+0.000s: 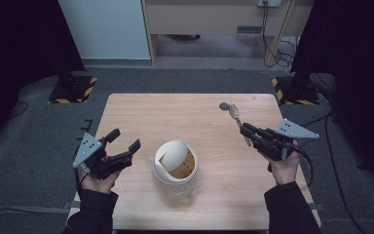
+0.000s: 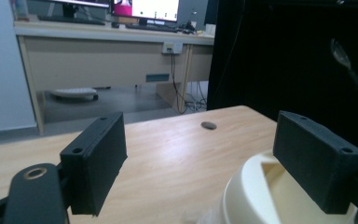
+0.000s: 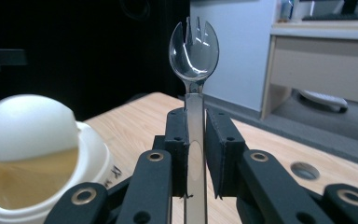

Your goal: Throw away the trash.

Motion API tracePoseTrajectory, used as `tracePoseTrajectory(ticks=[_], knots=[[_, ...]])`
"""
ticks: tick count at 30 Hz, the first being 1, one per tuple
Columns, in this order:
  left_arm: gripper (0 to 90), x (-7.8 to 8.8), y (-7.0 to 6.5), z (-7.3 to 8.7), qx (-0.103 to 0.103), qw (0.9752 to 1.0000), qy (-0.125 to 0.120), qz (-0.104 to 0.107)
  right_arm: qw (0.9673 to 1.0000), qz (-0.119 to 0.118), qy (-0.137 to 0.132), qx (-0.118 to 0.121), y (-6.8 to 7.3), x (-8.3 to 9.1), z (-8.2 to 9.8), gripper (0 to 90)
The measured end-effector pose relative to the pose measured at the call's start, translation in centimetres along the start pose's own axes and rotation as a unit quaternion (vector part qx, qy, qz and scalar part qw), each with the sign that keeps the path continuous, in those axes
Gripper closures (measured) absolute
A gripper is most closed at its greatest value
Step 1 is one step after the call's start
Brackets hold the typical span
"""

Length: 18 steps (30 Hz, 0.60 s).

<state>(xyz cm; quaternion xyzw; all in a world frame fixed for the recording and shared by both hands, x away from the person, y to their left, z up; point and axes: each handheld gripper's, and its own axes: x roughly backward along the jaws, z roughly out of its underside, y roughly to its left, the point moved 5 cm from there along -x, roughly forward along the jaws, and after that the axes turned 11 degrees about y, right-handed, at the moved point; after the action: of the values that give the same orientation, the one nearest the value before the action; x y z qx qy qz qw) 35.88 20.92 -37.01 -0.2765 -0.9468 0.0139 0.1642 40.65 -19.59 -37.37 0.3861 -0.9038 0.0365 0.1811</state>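
Surroundings: grey carpet, dark curtains at both sides, a beige desk beyond; the wooden table (image 1: 141,112) has a round hole (image 1: 224,105) near its far edge
Cup: a white tub (image 1: 175,173) with a white swing lid (image 1: 174,153) tilted in its mouth; it stands mid-table, towards the near edge
Left gripper (image 1: 124,141): jaws wide apart, nothing between them; just left of the tub
Right gripper (image 1: 247,130): jaws clamped on the handle of a clear plastic spork (image 3: 194,49); bowl end pointing away from the hand, near the hole

dark print on cup (image 1: 175,163), too blurred to read
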Motion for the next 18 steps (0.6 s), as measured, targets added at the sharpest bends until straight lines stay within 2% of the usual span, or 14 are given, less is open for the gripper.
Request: tracePoseTrajectory(ticks=[6, 12, 18], knots=[[16.5, -1.0, -2.0, -2.1, -0.009, 0.9996, -0.02, 0.021, 0.9997, -0.013, -0.017, 0.006, 1.2, -0.1, -0.9, 79.5], [16.5, -1.9, -4.0, -3.6, -0.027, 0.9986, -0.022, 0.039, 0.9993, -0.022, -0.025, 0.014, 2.1, -0.4, -1.5, 79.5], [16.3, -3.0, -6.0, -4.6, -0.035, 0.9974, -0.026, 0.058, 0.999, -0.032, -0.029, 0.014, 2.7, -0.5, -1.6, 79.5]])
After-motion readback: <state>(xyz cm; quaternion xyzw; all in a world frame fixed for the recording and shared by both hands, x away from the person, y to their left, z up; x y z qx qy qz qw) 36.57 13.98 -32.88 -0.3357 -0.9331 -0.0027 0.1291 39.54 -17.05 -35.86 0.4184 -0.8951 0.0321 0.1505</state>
